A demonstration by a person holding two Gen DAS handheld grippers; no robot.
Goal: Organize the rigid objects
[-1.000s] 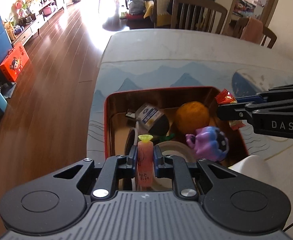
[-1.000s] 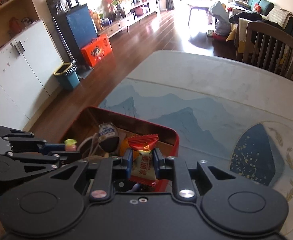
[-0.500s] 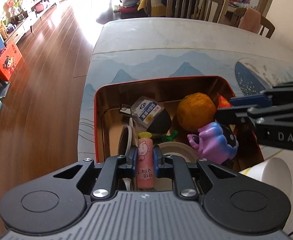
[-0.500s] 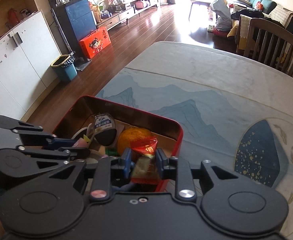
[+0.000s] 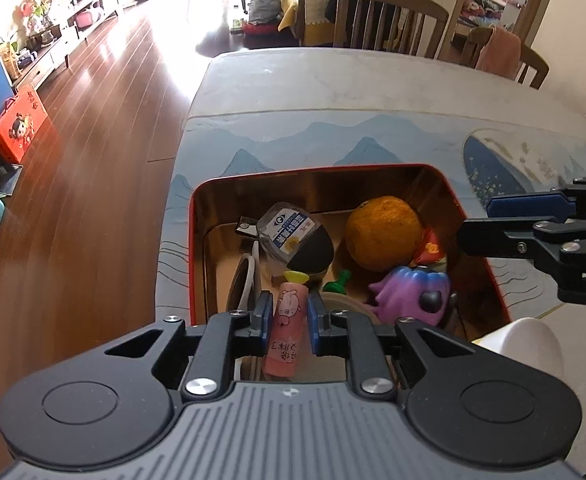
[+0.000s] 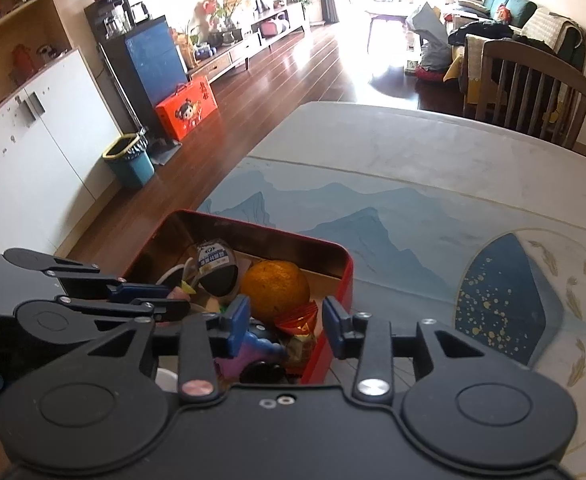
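1. At the left, the left hand-held gripper (image 5: 286, 320) hangs over the near-left part of the red tin box (image 5: 191, 240), which stands on the worktop (image 5: 373, 92). Its jaws are closed to the width of a pink tube (image 5: 286, 328) with a pig drawing and a yellow cap, which stands upright between the pads. The tube is not yet released, so this deposit looks unfinished.
2. Just beyond the tube, inside the box, lie a white cable (image 5: 249, 276), a black-and-clear packet with a blue label (image 5: 293, 236) and a small green piece (image 5: 339, 280).
3. Toward the middle-right of the box sit an orange (image 5: 385, 232) and a purple squishy toy (image 5: 411, 292), touching or nearly so.
4. A red snack wrapper (image 6: 299, 318) lies against the orange at the box's right wall, apparently already put away.
5. The right hand-held gripper (image 6: 287, 322) is above that corner with its jaws spread wide and nothing between them, free for another pick.
6. A white cup (image 5: 529, 336) stands just outside the box on the right; I judge it may still need sorting. Most items appear to be in the box already.
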